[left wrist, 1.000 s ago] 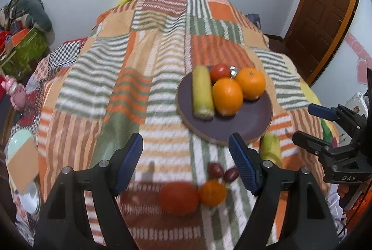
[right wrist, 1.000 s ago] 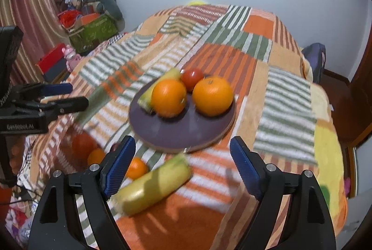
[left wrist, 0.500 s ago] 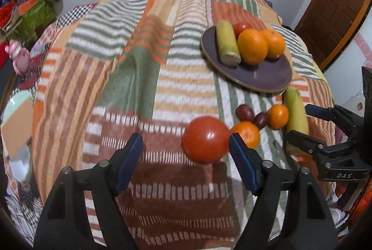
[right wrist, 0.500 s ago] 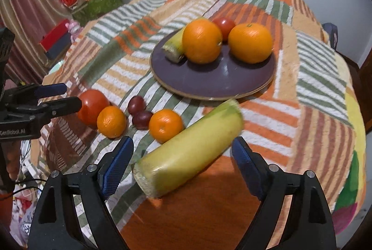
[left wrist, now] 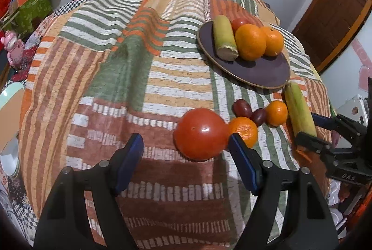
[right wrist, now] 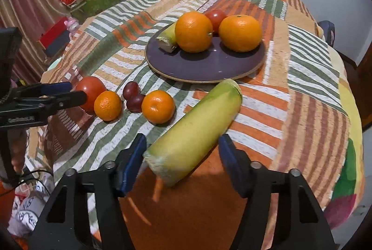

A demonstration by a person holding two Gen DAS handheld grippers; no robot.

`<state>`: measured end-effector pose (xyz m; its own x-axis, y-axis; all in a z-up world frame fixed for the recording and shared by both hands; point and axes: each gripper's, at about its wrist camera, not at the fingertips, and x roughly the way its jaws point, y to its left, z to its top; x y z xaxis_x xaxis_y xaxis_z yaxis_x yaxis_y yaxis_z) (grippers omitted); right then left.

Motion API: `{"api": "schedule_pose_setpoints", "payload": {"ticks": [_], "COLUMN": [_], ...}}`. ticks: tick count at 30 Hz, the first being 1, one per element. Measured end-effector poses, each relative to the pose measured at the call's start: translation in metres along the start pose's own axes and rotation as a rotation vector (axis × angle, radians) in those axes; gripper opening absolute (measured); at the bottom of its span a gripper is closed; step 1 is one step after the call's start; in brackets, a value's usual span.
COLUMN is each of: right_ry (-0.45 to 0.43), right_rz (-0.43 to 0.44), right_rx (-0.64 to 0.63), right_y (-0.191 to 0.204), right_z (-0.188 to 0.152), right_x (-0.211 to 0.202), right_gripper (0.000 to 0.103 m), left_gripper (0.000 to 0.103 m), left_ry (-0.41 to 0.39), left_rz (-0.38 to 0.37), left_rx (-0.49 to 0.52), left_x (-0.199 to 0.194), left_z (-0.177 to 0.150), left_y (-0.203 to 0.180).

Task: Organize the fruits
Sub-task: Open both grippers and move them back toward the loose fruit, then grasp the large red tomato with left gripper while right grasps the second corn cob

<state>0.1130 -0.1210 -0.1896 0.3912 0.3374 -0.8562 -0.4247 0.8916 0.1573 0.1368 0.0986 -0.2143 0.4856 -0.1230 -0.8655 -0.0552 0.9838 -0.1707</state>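
Two grabs: both are lining up on loose fruit lying near of the purple plate (right wrist: 204, 68) on the quilt-covered bed (left wrist: 111, 78).
right hand-held gripper (right wrist: 181, 157): jaws are closing around the near end of the yellow-green cob (right wrist: 195, 133); pads are flanking it, and a small gap is still showing on each side.
cob handling: looking stiff, fairly heavy and long, so a grip at the near end is likely tipping it; taking it nearer the middle, across the width, seems safer. The husk is looking smooth, possibly slippery.
left hand-held gripper (left wrist: 186, 147): standing open and holding nothing; the big tomato (left wrist: 201, 133) is sitting just far of the right pad, off to the right of the gap.
tomato handling: round, glossy and soft-skinned, so it is asking for a light squeeze across its widest part.
neighbours: a small orange (left wrist: 243, 131) is touching the tomato on its right, two grapes (left wrist: 250, 110) just beyond; these are crowding the right pad's path.
surface: the quilt is giving underneath, so round fruit may be rolling when nudged.
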Motion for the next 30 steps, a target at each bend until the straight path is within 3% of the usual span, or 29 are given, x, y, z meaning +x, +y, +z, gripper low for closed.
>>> {"api": "schedule_pose_setpoints", "payload": {"ticks": [4, 11, 19, 25, 30], "right_ry": [-0.019, -0.045, -0.026, -0.02, -0.026], "right_rz": [-0.008, -0.07, -0.021, -0.034, 0.015], "right_rx": [0.033, 0.075, 0.126, 0.121, 0.151], "right_y": [-0.014, -0.038, -0.048, -0.042, -0.053], "right_z": [-0.005, -0.007, 0.008, 0.01, 0.004], "right_x": [-0.015, -0.032, -0.009, 0.01, 0.002], "right_gripper": [0.055, 0.048, 0.048, 0.049, 0.041], "left_gripper": [0.074, 0.058, 0.058, 0.058, 0.05], "left_ry": [0.002, 0.006, 0.008, 0.008, 0.002], "left_rz": [0.005, -0.035, -0.035, -0.043, -0.052], "left_rx": [0.024, -0.009, -0.007, -0.012, -0.015], "left_x": [0.006, 0.01, 0.011, 0.013, 0.011], "left_z": [0.002, 0.009, 0.008, 0.009, 0.013], "left_y": [-0.007, -0.002, -0.003, -0.002, -0.003]}}
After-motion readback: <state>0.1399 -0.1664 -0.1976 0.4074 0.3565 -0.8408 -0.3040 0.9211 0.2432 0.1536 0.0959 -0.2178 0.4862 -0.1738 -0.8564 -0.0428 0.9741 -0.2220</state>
